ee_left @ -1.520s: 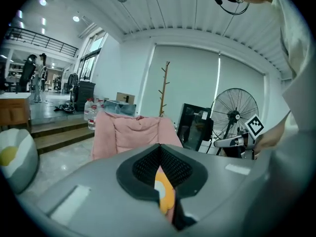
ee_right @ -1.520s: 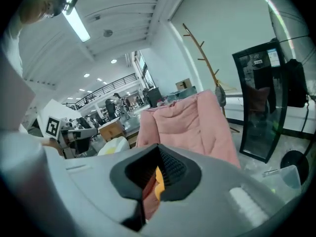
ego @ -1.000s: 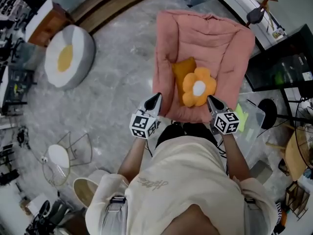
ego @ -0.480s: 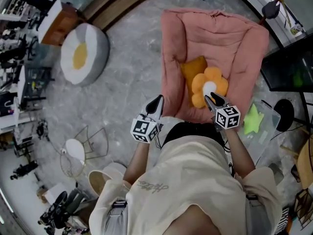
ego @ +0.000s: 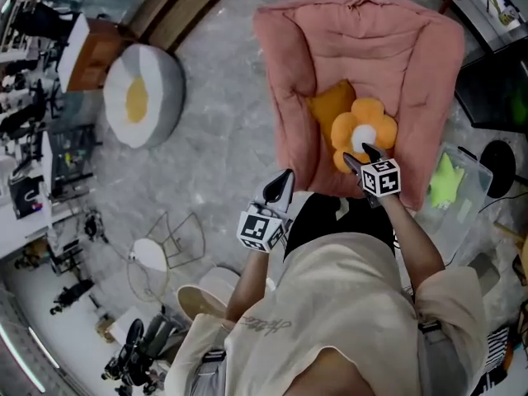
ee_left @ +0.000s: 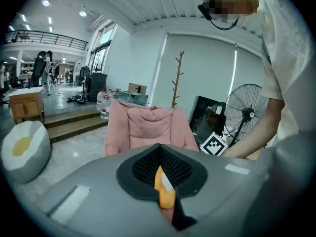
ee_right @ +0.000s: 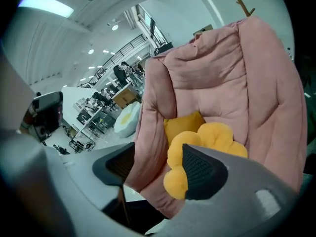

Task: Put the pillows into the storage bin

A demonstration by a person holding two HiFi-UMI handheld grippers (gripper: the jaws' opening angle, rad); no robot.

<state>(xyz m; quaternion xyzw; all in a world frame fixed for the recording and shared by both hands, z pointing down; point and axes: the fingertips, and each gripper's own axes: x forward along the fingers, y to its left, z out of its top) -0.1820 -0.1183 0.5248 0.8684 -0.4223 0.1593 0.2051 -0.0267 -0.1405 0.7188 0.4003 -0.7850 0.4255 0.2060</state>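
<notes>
Step one here: going for flower pillow (ego: 363, 134), lying on pink chair (ego: 371, 48). Right tongs (ego: 356, 157) hovering at its near edge, jaws apart and just been opening. Petal and chair lip are showing between them, nothing pinched. Left tongs (ego: 285, 180) closed, empty, beside chair. Next, I'm guessing: pushing in, clamping petal, then swinging over to bin (ego: 466, 221).

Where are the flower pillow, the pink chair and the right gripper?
flower pillow (ego: 357, 135): head view, its white centre.
pink chair (ego: 363, 48): head view, bare upper padding.
right gripper (ego: 355, 152): head view, midway between its fingertips.
</notes>
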